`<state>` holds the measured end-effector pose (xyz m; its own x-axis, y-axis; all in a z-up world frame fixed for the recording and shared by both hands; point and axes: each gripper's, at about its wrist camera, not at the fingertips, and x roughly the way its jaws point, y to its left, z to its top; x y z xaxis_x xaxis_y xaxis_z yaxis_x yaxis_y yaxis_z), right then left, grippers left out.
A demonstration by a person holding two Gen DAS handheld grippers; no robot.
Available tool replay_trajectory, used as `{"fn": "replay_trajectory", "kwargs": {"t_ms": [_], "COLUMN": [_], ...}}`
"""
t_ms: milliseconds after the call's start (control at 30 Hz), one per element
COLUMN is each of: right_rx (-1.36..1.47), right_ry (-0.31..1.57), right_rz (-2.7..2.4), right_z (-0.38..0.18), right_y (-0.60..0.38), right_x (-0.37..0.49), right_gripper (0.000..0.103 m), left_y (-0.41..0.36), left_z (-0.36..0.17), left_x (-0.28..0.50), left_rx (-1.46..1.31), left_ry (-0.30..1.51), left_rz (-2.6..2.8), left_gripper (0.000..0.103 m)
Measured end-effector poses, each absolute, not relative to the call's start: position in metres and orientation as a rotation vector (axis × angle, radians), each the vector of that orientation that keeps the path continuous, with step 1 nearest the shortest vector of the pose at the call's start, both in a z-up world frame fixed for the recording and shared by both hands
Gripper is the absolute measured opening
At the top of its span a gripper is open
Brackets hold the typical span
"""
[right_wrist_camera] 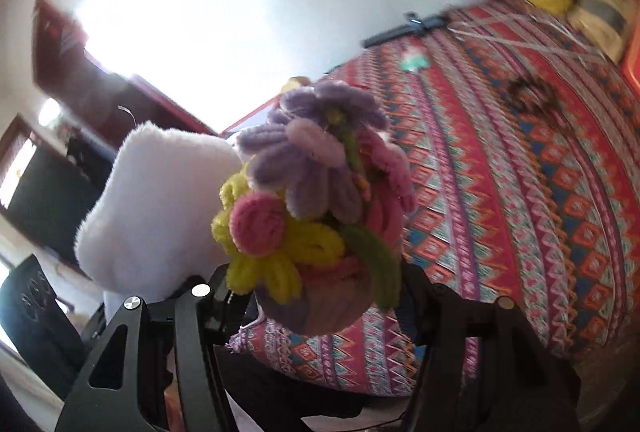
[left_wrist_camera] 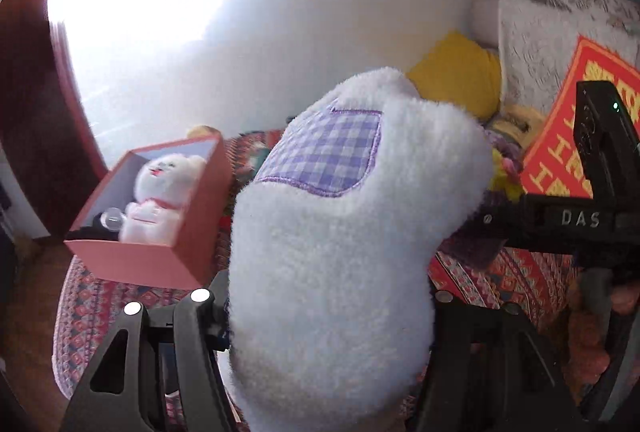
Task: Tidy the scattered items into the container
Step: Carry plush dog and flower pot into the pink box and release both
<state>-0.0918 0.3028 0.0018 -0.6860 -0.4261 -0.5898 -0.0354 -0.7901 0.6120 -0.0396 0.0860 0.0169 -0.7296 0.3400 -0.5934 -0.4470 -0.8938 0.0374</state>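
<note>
My left gripper point(left_wrist_camera: 328, 316) is shut on a white fluffy plush with a purple checked patch point(left_wrist_camera: 344, 232), held up in the air; it also shows in the right wrist view point(right_wrist_camera: 156, 208). My right gripper point(right_wrist_camera: 320, 296) is shut on a pot of pipe-cleaner flowers point(right_wrist_camera: 312, 208), purple, pink and yellow, held above the bed. The pink box point(left_wrist_camera: 160, 256) sits on the patterned bedspread to the left and holds a white bear toy point(left_wrist_camera: 160, 200) and a clear ball point(left_wrist_camera: 112, 218). The right gripper's body point(left_wrist_camera: 580, 216) shows at the right of the left wrist view.
The patterned bedspread point(right_wrist_camera: 520, 172) carries a dark hair tie point(right_wrist_camera: 532, 94), a small green item point(right_wrist_camera: 416, 62) and a black stick-like object point(right_wrist_camera: 404, 28). A yellow pillow point(left_wrist_camera: 460, 72), a red-and-yellow cushion point(left_wrist_camera: 560, 136) and a grey blanket point(left_wrist_camera: 560, 32) lie by the white wall.
</note>
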Motion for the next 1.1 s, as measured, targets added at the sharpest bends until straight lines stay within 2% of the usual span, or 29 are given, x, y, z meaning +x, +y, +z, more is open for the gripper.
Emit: {"fn": "replay_trajectory", "kwargs": {"t_ms": [333,567,767,1000,1033,1100], "right_rx": [1.02,1.0,1.031,1.108,1.118,1.129], "right_ry": [-0.635,-0.56,-0.451,-0.338,-0.326,-0.289], "right_rz": [-2.45,-2.385,-2.372,-2.375,-2.373,-2.387], "right_z": [0.061,0.075,0.063,0.019,0.013,0.0], "right_y": [0.188,0.118,0.055,-0.006,-0.012,-0.025], "right_x": [-0.179,-0.267,-0.356,-0.453,-0.464,-0.486], "right_gripper": [0.059,0.059,0.059,0.059,0.06,0.062], "left_y": [-0.023,-0.092,-0.137,-0.166,-0.167,-0.172], "left_z": [0.067,0.065,0.041,-0.017,-0.026,-0.04], "left_x": [-0.112,-0.199,-0.276,-0.356,-0.365,-0.381], "left_rx": [-0.767,-0.849,-0.942,-1.082,-1.1,-1.125], "left_ry": [0.131,0.141,0.151,0.138,0.133,0.12], "left_rz": [2.794,2.912,2.964,2.961,2.955,2.933], "left_gripper": [0.061,0.061,0.062,0.062,0.063,0.075]}}
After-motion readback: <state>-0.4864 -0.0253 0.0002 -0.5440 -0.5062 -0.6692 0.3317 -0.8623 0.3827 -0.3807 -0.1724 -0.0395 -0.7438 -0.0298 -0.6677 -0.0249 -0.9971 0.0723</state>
